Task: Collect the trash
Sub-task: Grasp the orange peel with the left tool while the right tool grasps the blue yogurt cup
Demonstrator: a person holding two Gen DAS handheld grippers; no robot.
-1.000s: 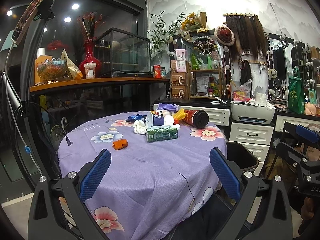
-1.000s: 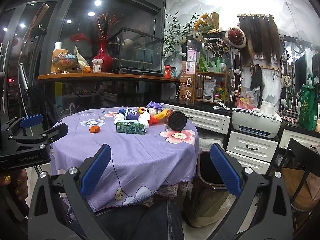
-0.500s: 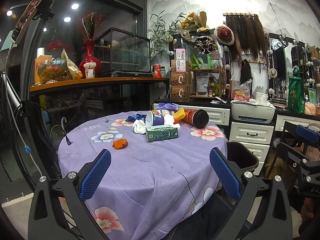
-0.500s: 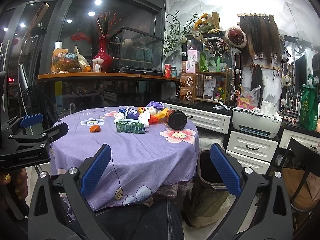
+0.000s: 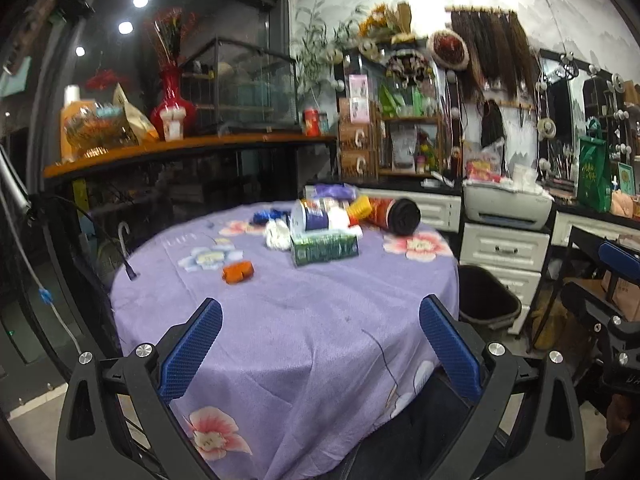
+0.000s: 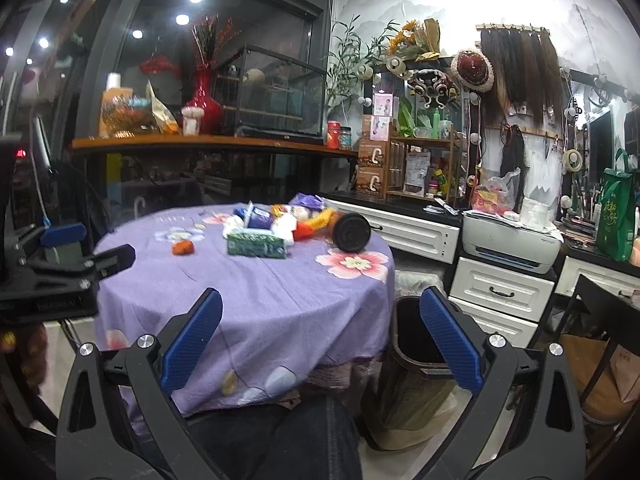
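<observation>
Left wrist view: round surface (image 5: 280, 320) under a purple flowered cloth, trash bunched at the far side. Green carton (image 5: 324, 247) lying nearest, white crumpled tissue (image 5: 278, 236) touching its left end, a blue-and-white tub (image 5: 310, 218) on its side just behind, a dark cylindrical can (image 5: 396, 215) tipped over to the right with its black end facing out. Small orange scrap (image 5: 238, 273) alone, left of the pile. Dark trash bin (image 5: 486, 300) on the floor beside the surface's right edge, inside too dark to tell contents. Left gripper (image 5: 320, 350) above the near cloth, jaws spread wide, holding and touching nothing.

Right wrist view: same pile seen farther left, blurred. Trash bin (image 6: 412, 376) just below the cloth's right edge, mouth open, interior black. Right gripper (image 6: 320, 350) with jaws spread wide and empty, framing the bin and the surface's edge. Left gripper (image 6: 60, 264) at far left, beside the surface.
</observation>
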